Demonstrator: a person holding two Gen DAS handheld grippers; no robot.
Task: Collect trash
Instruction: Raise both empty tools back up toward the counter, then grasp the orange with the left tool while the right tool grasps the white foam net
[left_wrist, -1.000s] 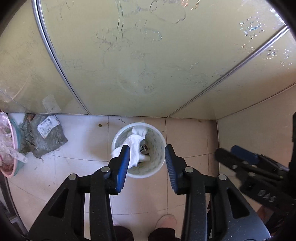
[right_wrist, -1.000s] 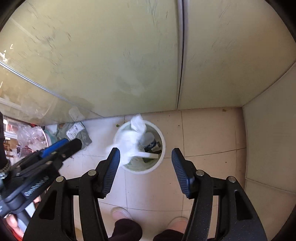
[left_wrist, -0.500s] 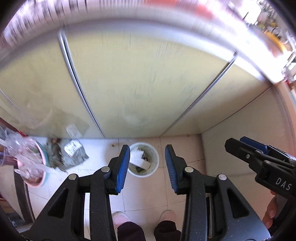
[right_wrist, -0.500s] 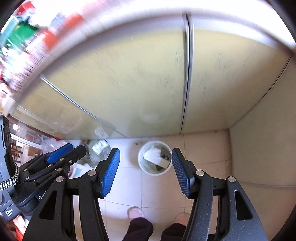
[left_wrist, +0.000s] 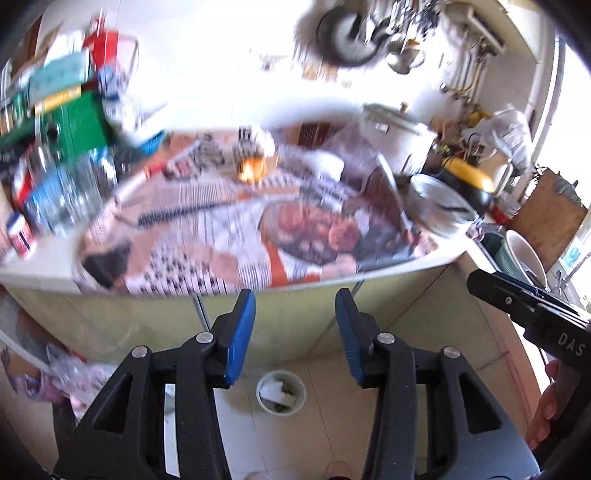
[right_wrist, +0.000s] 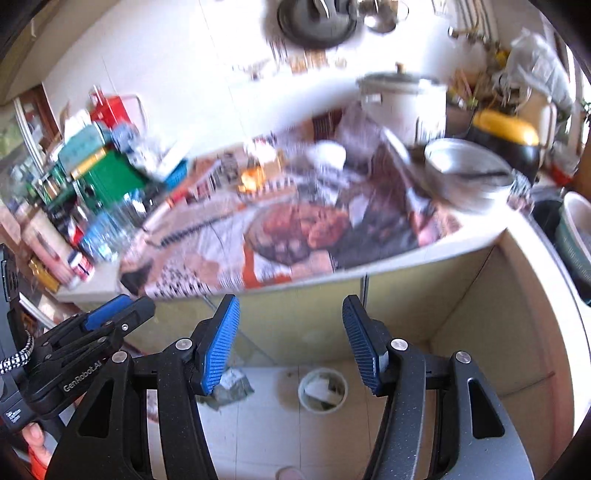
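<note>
The small round white plastic waste bin (left_wrist: 281, 392) stands on the pale tiled floor (left_wrist: 325, 435), below the yellow-green cabinet front (left_wrist: 288, 325) and far beneath both tools. White crumpled paper (left_wrist: 275, 392) lies inside the bin with some darker scraps. The left gripper (left_wrist: 294, 332) has just been opening its blue-padded jaws, and they stand spread with nothing between them; the right gripper (right_wrist: 290, 341) is likewise spread and empty. Such paper is probably light, soft and easily crushed, so a pinch on any raised fold should do, with little force and no fear of breakage. What else counts as trash on the cluttered worktop above the bin is too blurred to tell. The bin itself looks light and stiff, best taken at the rim. The right wrist view shows a grey crumpled bag (right_wrist: 231, 387) on the floor just left of the bin, which the left view hides behind its own finger. The left view shows the bin squarely between the finger bases, and the right tool at its right edge.
</note>
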